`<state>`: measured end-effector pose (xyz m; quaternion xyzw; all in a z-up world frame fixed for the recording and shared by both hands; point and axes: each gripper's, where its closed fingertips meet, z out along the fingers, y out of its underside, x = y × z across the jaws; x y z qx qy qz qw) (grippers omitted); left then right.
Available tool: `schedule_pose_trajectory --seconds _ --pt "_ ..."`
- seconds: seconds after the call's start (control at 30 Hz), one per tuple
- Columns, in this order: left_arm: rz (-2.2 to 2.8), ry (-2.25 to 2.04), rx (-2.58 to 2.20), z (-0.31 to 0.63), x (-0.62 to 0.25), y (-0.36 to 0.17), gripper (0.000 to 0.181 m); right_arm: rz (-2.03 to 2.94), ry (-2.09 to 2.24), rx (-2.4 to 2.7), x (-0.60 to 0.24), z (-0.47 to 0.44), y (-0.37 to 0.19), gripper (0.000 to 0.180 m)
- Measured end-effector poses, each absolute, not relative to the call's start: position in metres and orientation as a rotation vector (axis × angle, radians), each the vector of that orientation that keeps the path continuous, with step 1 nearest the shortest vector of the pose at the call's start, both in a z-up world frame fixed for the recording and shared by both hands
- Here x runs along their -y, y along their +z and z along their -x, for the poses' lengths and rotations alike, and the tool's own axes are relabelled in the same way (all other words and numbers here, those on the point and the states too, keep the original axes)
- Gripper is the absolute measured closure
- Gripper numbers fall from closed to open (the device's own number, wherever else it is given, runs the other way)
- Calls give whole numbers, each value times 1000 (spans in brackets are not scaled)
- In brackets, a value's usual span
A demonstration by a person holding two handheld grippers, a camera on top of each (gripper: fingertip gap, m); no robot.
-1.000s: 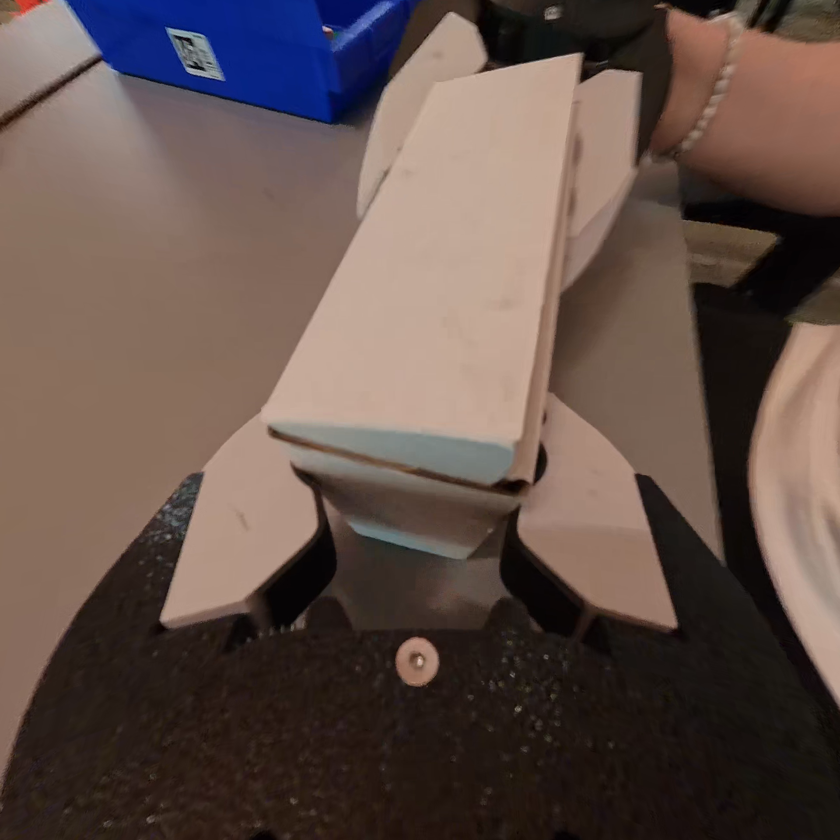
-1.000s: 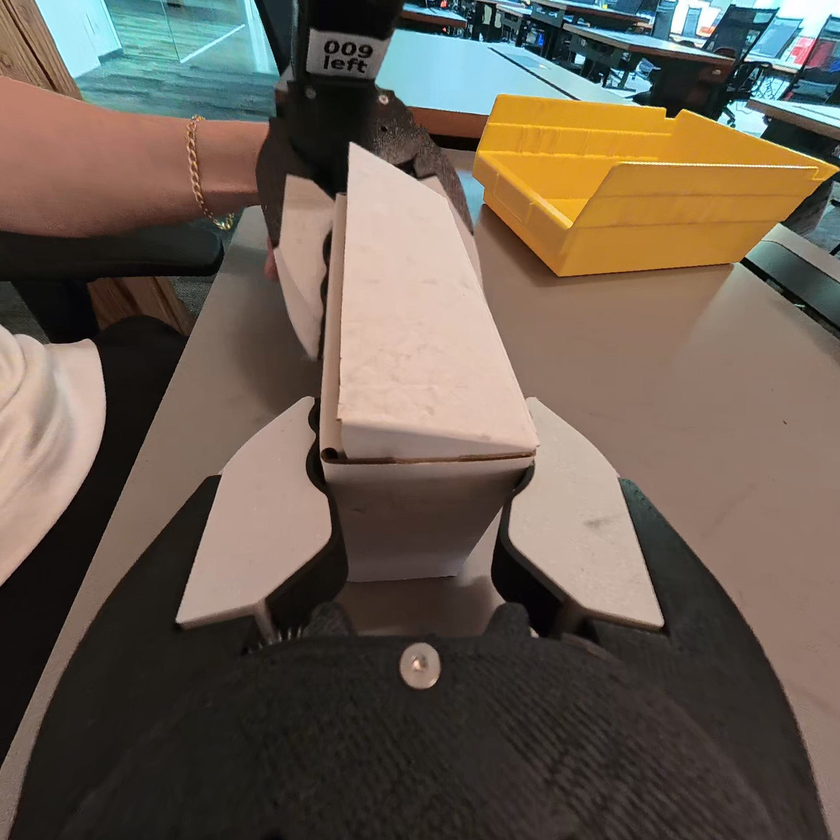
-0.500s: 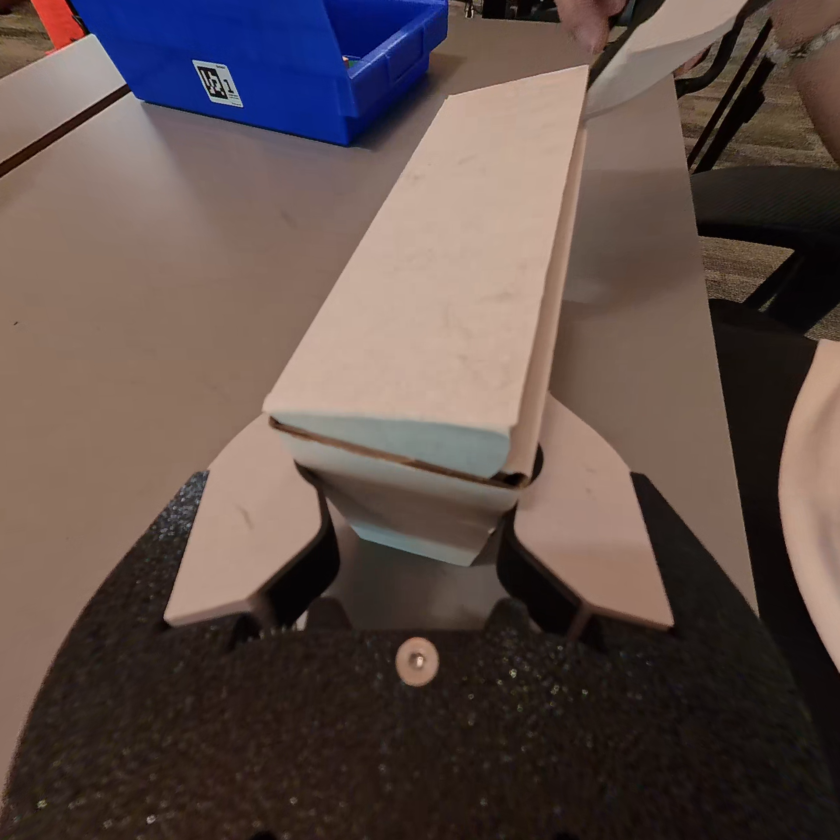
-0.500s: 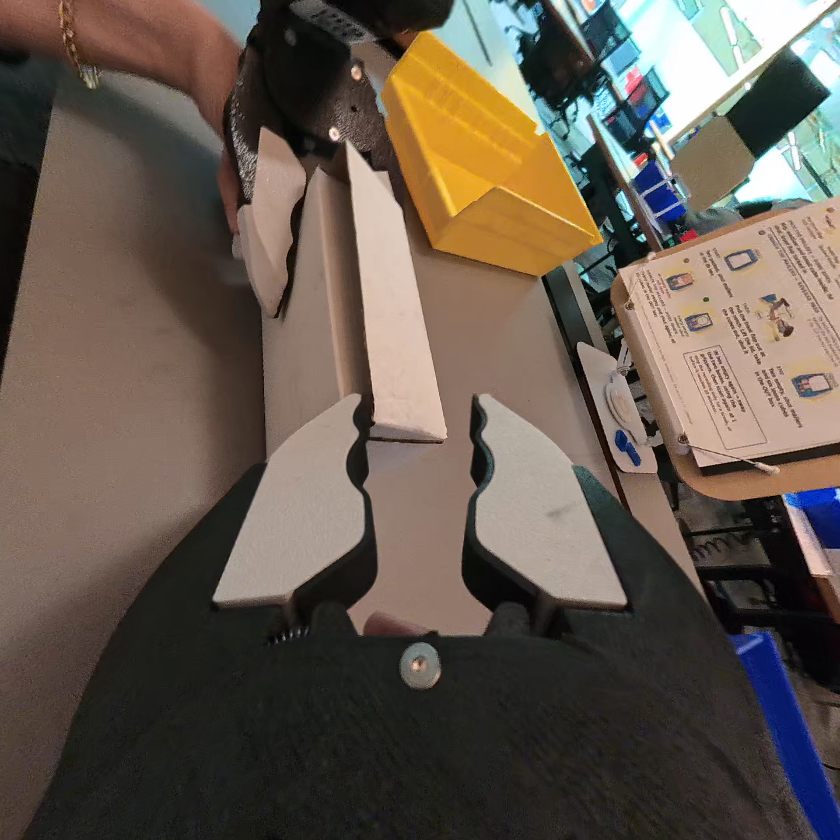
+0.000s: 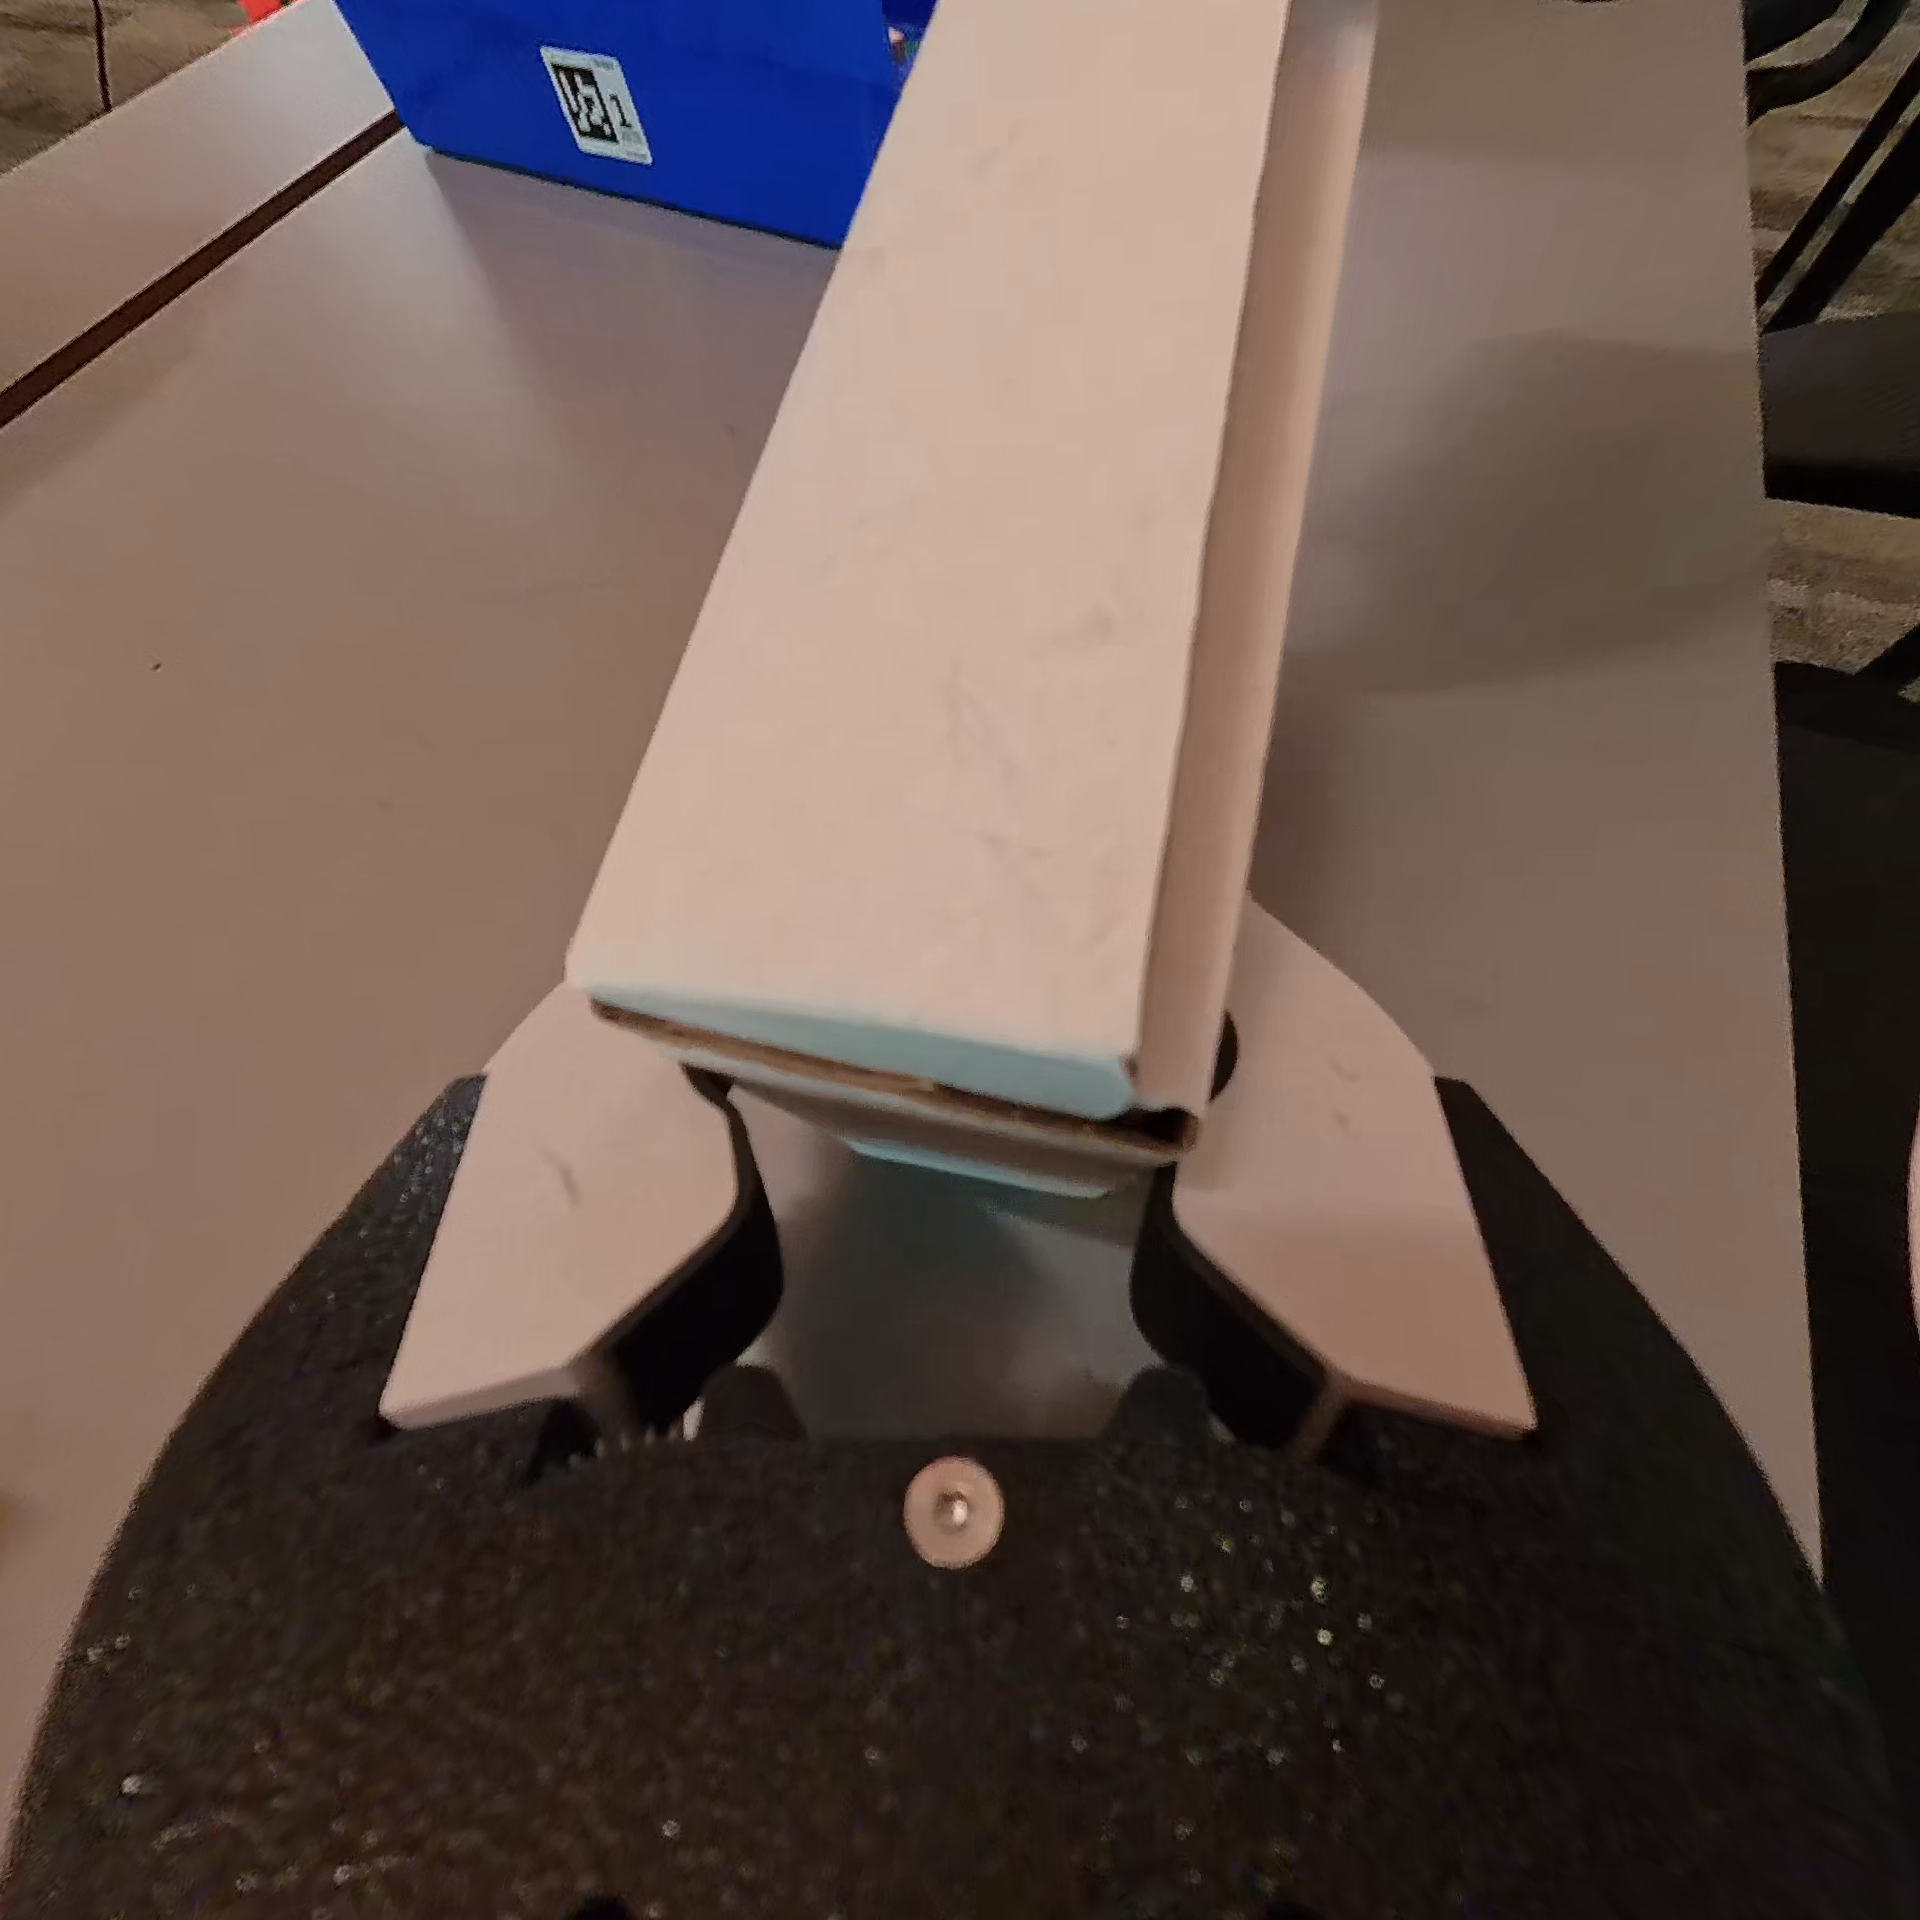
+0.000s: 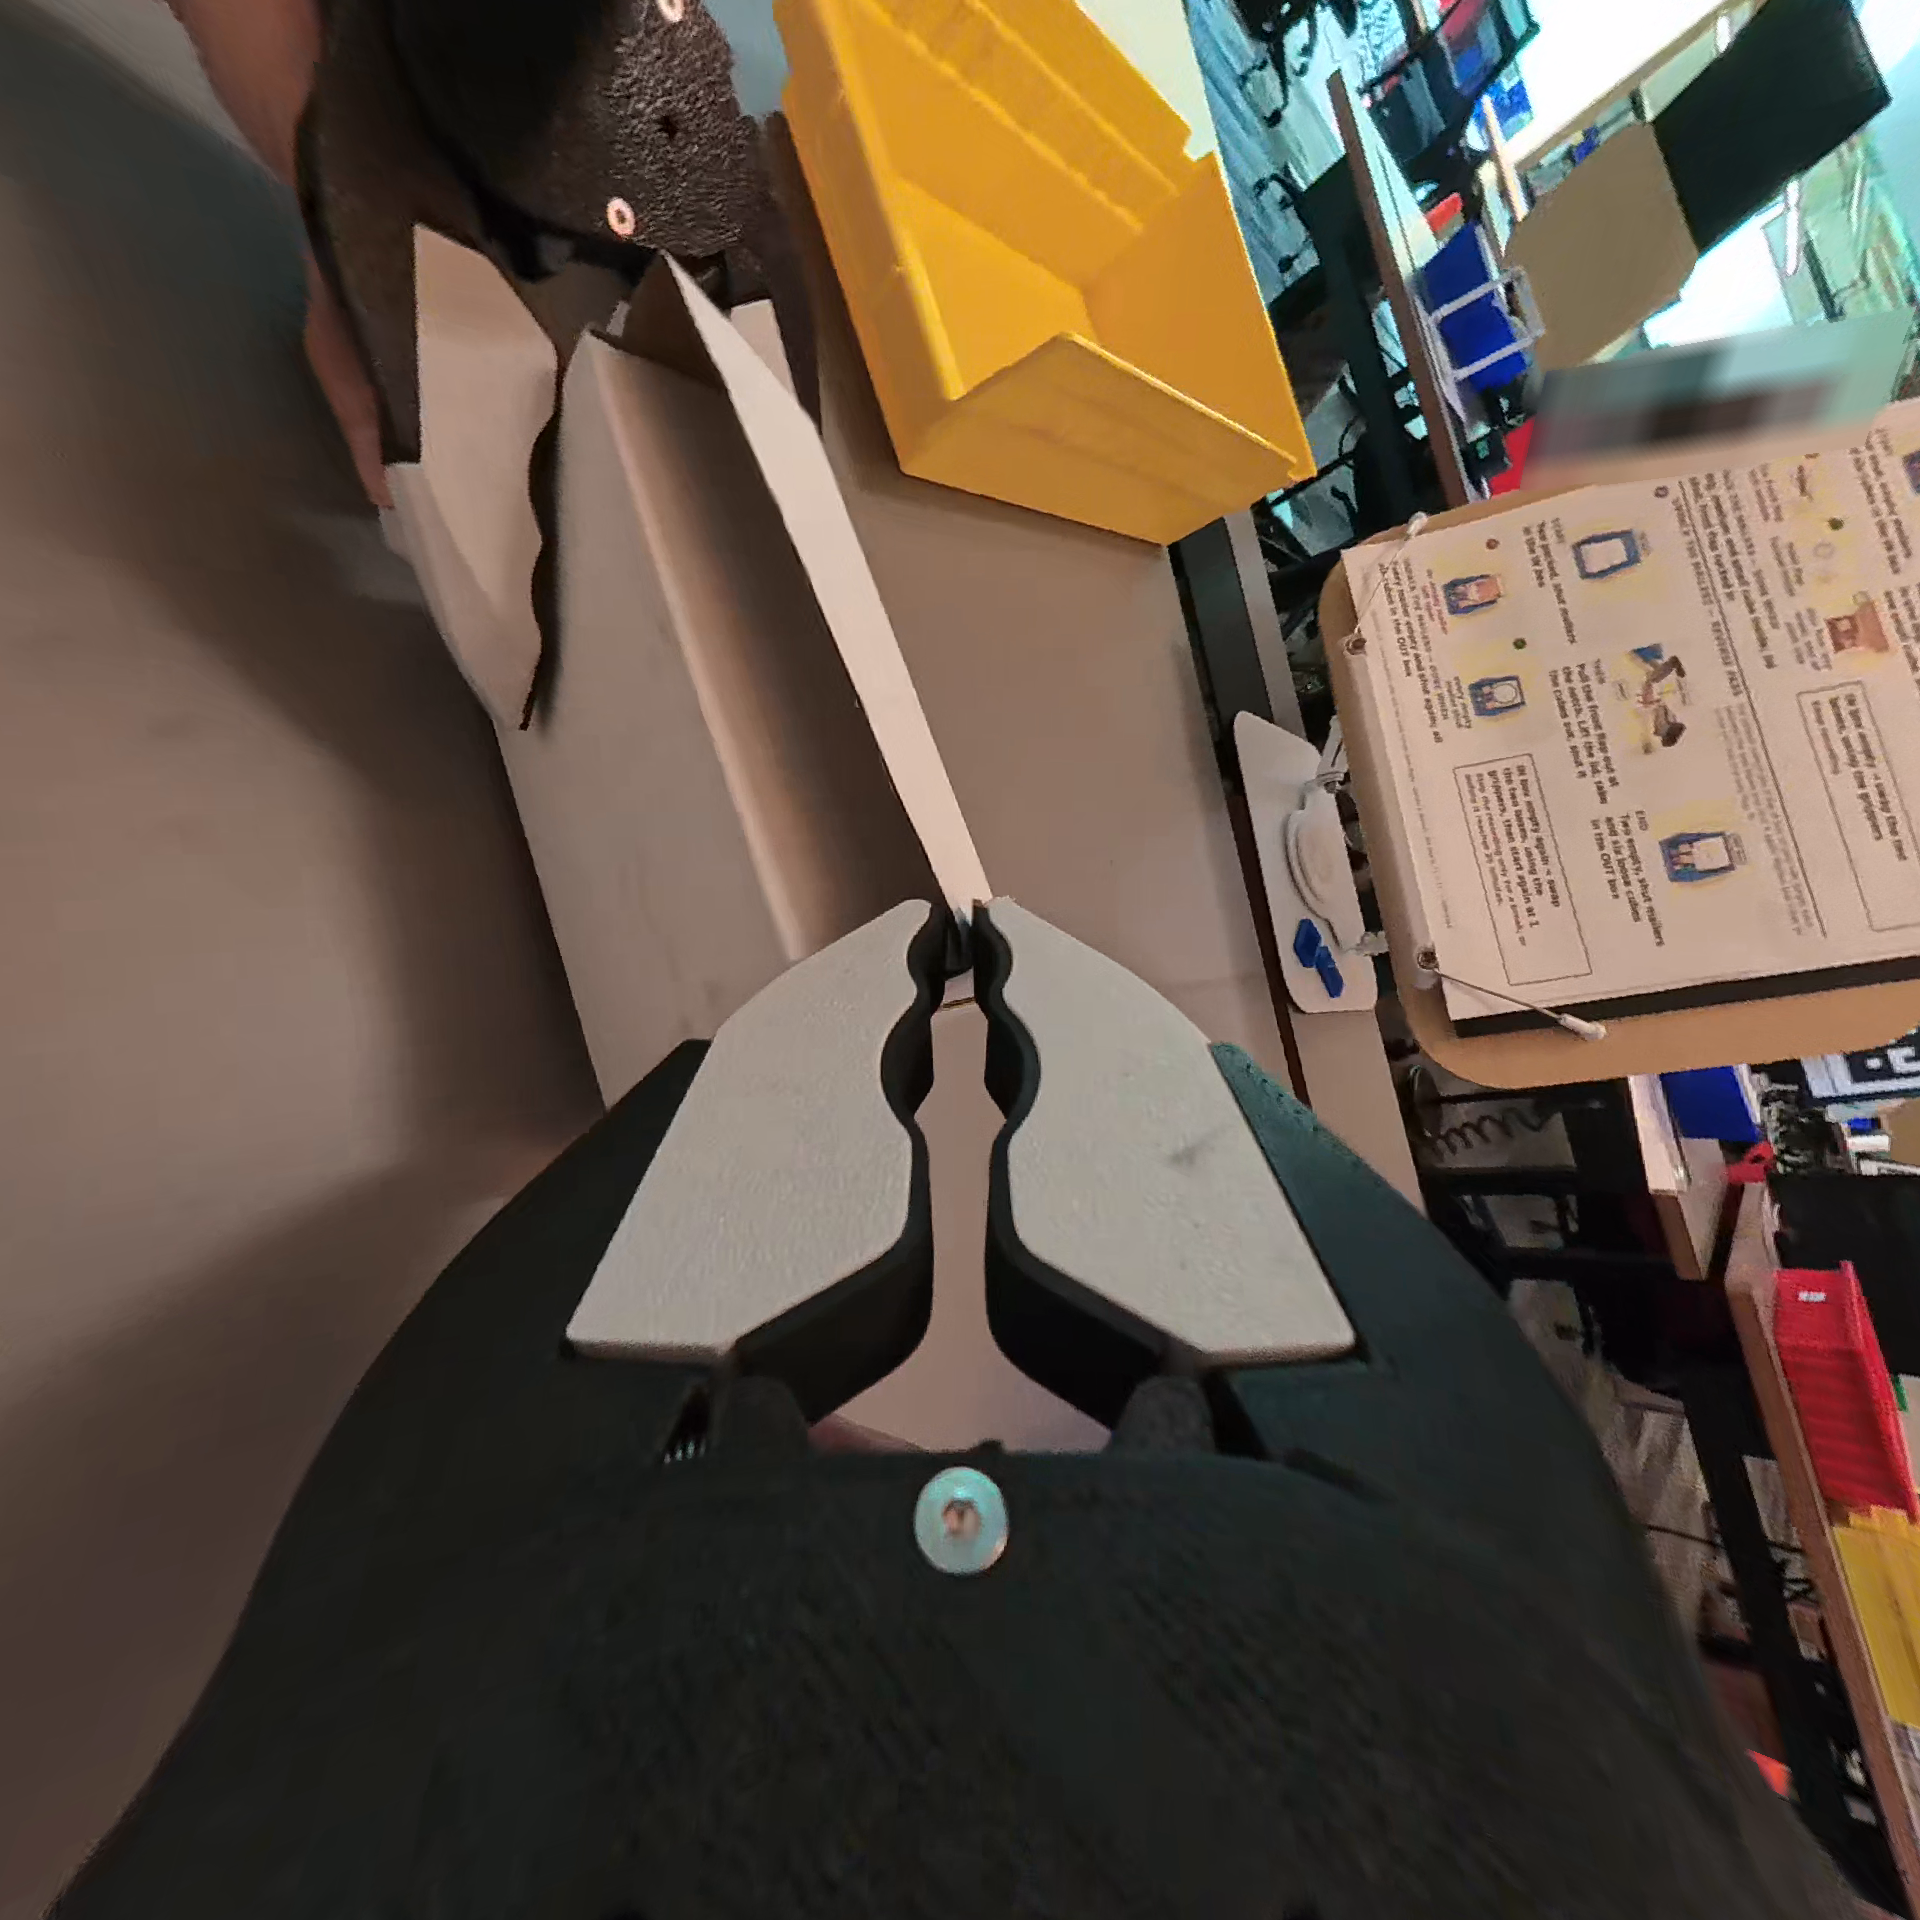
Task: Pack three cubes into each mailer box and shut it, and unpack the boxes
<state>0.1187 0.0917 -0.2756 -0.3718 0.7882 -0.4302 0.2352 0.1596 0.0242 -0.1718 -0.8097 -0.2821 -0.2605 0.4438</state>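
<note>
We see the wide grey table [image 5: 343, 644] first, with a blue plastic bin [image 5: 665, 94] at its far edge in the left wrist view and a yellow plastic bin [image 6: 1049, 312] at its far right in the right wrist view. Off the table's right side a printed instruction sheet on a brown board [image 6: 1662, 727] stands tilted.

The long white cardboard mailer box [image 5: 956, 623] stretches away between our two tools. Our left gripper [image 5: 961, 1081] is clenched on the near end of the box, one finger pressed to each side, the box's lid sitting slightly raised above the body at that end. In the right wrist view the same box [image 6: 665, 665] runs away toward that far left gripper [image 6: 520, 270].

Our right gripper [image 6: 964, 935] is pinched tight on the near corner of the box's thin white lid flap [image 6: 831, 582], which stands on edge above the box body.
</note>
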Motion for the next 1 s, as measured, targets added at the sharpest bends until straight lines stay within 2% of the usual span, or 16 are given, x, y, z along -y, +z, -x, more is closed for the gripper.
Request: schedule_pose_trajectory --seconds 0.1,0.3,0.47,0.63,0.8,0.9,1.0 --pt "1038 -1184 -2166 -119 -94 -276 96 1995 -635 653 -29 -160 -169 174" --pt "987 -1224 -2119 -128 -81 -271 93 2101 -715 835 -21 -163 -200 167" --pt "995 -1179 -2124 -130 -81 -274 94 2068 -846 852 -25 -173 -198 176" --pt "972 -1146 -2147 -129 -80 -276 95 2144 -574 684 -28 -173 -187 176" --pt "986 -1152 -2125 -132 -78 -274 93 2206 -634 736 -25 -179 -193 176" --pt "990 -967 -2113 -128 -103 -273 88 2202 -615 702 -23 -180 -193 176" --pt "988 -959 -2031 -111 -127 -231 103 2195 -645 672 -20 -183 -192 177"
